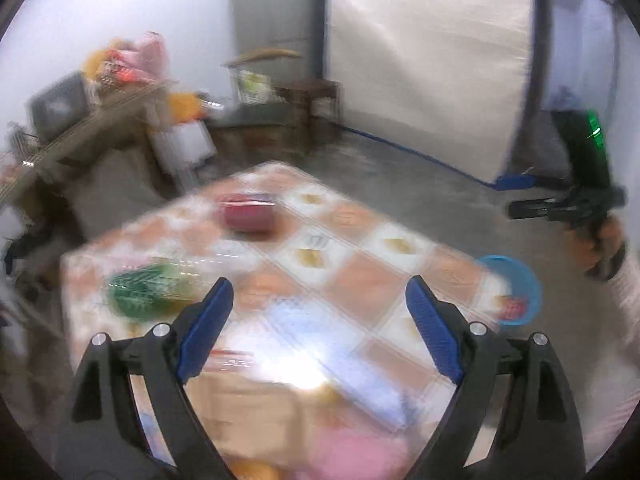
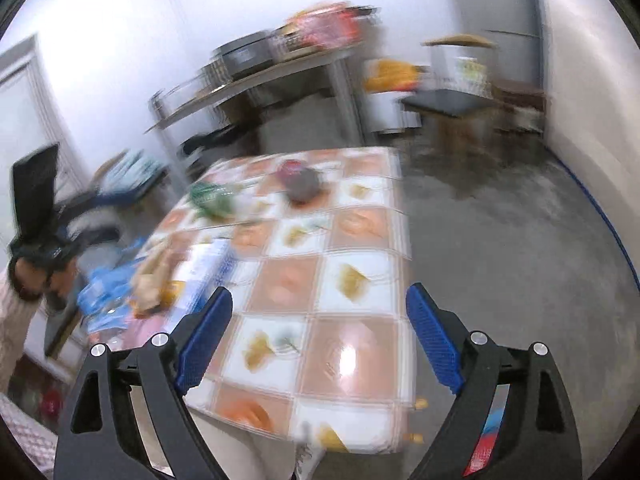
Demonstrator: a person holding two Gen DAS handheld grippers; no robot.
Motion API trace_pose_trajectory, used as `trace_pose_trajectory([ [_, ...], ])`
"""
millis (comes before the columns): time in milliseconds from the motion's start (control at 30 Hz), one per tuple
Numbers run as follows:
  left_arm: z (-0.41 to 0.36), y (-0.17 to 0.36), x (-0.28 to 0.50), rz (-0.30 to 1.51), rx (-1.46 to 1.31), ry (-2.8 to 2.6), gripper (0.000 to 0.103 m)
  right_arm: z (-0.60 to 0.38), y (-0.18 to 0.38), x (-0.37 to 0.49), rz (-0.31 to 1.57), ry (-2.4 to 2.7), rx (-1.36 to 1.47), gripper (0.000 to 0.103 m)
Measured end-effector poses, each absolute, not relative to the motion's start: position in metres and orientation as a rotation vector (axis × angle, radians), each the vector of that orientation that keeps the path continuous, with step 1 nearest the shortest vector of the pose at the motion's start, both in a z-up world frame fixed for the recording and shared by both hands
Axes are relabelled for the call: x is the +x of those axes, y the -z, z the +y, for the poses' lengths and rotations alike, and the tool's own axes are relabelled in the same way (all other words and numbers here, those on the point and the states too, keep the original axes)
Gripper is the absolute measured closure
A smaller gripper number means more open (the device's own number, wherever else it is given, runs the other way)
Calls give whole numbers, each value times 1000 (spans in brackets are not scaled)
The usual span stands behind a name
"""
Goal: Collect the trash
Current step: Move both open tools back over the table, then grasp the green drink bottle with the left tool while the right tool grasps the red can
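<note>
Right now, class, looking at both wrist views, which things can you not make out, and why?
- Green item on the table, left wrist view: motion blur hides what it is.
- Dark red container, right wrist view: blurred, contents unreadable.
- Blue basket, left wrist view: partly behind the table edge; contents unclear.
- Pile at the near left table edge, right wrist view: smeared, items inseparable.
- Shelf clutter: blurred.

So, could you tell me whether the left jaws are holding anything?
No, the left gripper stands open, with nothing between its jaws.
</note>
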State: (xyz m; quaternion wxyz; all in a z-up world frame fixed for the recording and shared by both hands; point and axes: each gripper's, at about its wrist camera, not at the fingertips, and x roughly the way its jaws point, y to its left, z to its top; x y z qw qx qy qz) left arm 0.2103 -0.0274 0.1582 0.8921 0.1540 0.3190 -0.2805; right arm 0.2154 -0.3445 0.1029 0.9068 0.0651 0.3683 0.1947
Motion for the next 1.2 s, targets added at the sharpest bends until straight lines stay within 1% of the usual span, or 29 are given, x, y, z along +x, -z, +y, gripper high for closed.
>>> trace_pose_trajectory([
  [67, 4, -158, 236, 608, 430, 509, 18, -315, -112, 245, 778, -475, 72, 17],
  [167, 21, -149, 266, 553, 629, 469, 18, -272, -123, 306, 817, -572, 4, 17],
  [200, 24, -140, 280, 544, 722, 467, 18, -265, -125, 320, 824, -587, -8, 17],
  [300, 22, -115, 313, 572, 863, 502, 18, -235, -126, 379, 876, -621, -48, 17],
  [467, 19, -77, 363, 689, 919, 614, 18, -205, -103, 456, 995, -619, -100, 17],
  [600, 26, -53, 379, 767, 968, 672, 18, -185, -79, 499, 1065, -630, -129, 17],
  [833, 16, -10, 412, 849, 1045, 735, 18, -166, -33, 532, 1173, -638, -222, 17],
  [933, 12, -5, 414, 816, 1080, 725, 22, -165, -22, 538, 1185, -636, -246, 17],
  [1000, 10, -5, 416, 805, 1089, 717, 31, -166, -19, 541, 1190, -643, -228, 17],
  [1100, 7, -1, 412, 776, 1153, 693, 38, -166, -16, 543, 1176, -640, -228, 19],
  [1200, 2, 8, 404, 725, 1271, 666, 40, -165, -12, 545, 1177, -616, -233, 32],
])
